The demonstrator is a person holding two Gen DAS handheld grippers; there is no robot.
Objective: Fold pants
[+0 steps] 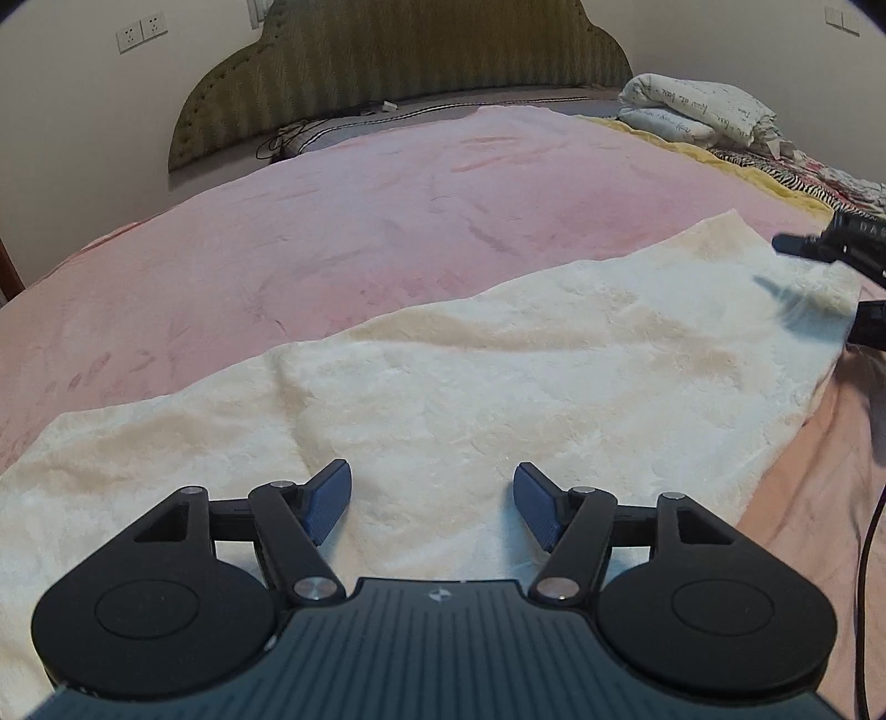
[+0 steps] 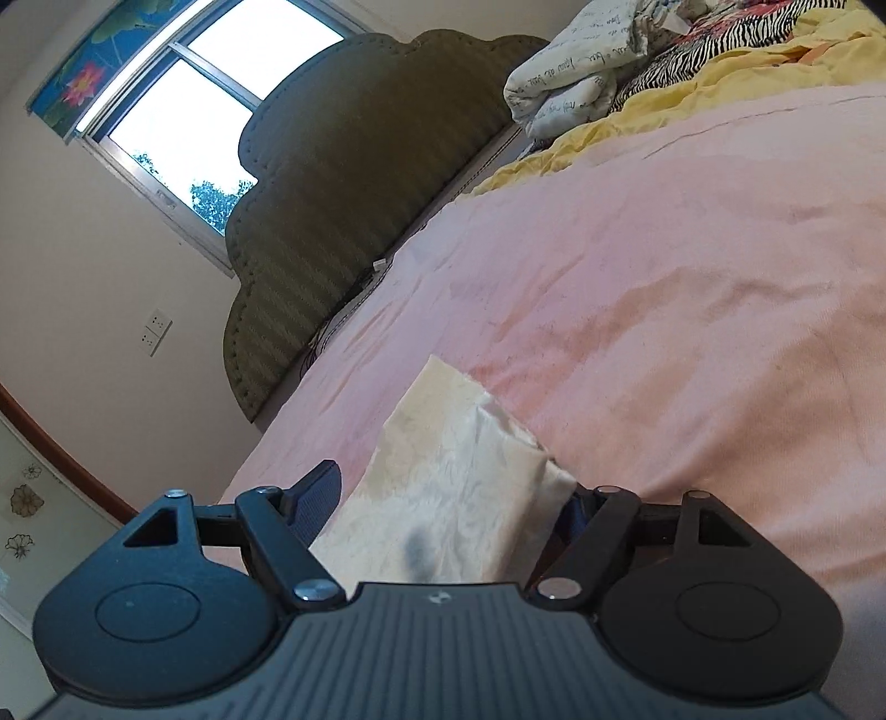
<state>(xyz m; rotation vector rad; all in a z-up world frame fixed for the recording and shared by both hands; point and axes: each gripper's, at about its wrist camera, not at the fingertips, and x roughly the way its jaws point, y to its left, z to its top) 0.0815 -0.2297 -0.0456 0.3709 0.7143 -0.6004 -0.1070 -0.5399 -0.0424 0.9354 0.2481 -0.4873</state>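
Observation:
The cream fleece pants [image 1: 443, 376] lie spread across the pink bed cover [image 1: 332, 221], running from lower left to upper right. My left gripper [image 1: 433, 501] is open and empty, hovering just over the near part of the pants. My right gripper [image 2: 448, 515] has its fingers apart, with one end of the pants [image 2: 459, 471] lying between them; it also shows at the right edge of the left wrist view [image 1: 830, 266], at the far end of the pants. The right fingertip there is hidden by cloth.
A padded olive headboard [image 1: 398, 72] stands against the wall. A folded white quilt [image 1: 703, 111], a yellow blanket [image 2: 720, 94] and zebra-print cloth [image 2: 720, 39] lie at the bed's far side. A window [image 2: 194, 111] is beyond the headboard. A black cable [image 1: 866, 554] hangs at right.

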